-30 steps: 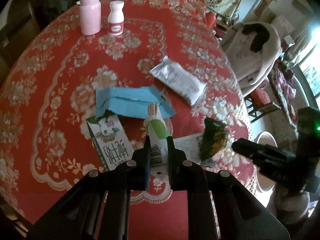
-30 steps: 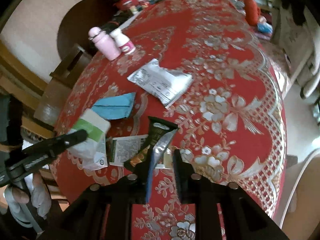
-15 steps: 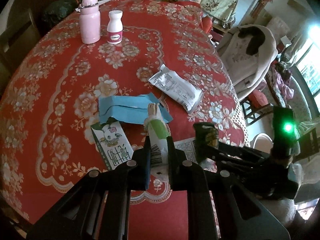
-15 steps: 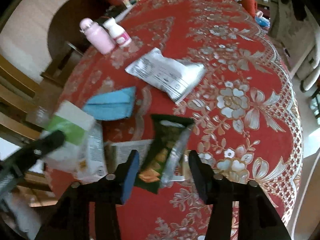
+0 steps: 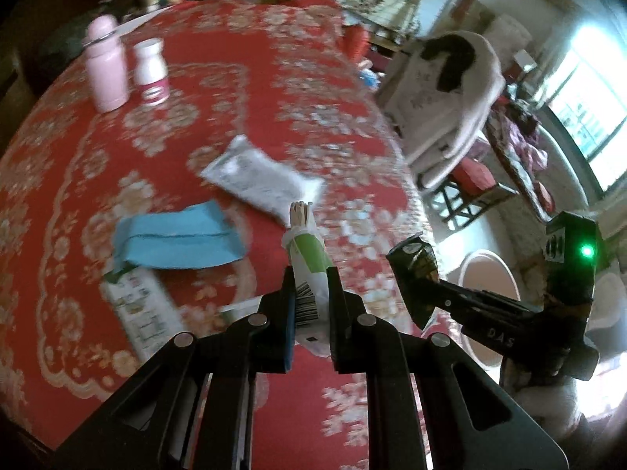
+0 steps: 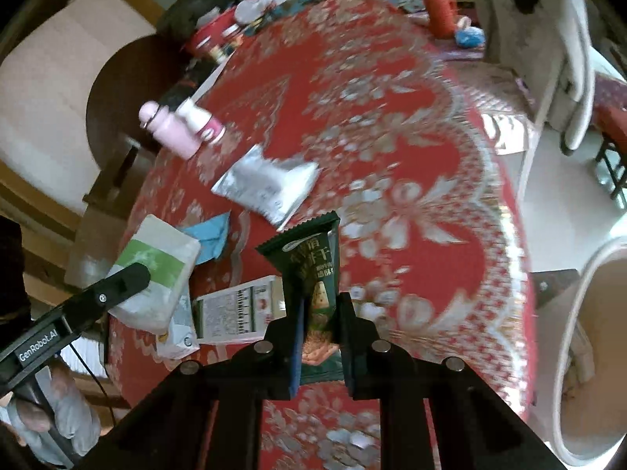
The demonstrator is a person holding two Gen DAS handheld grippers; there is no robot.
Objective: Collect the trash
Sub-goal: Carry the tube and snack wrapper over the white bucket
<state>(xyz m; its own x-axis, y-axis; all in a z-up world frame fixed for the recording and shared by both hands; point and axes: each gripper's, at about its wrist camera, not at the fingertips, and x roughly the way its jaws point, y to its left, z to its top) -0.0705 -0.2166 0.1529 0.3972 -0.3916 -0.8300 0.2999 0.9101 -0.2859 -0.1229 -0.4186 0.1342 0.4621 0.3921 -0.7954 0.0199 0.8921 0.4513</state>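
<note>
Wrappers fill both my grippers: left gripper (image 5: 310, 305) is clamped on the green-and-white packet (image 5: 307, 262), right gripper (image 6: 320, 325) on the dark green snack wrapper (image 6: 313, 270), both lifted above the near edge of the red tablecloth (image 6: 392, 125).

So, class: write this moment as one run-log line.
left gripper: shut on green-and-white packet | right gripper: shut on dark green wrapper | still on table: silver pouch, blue packet
</note>
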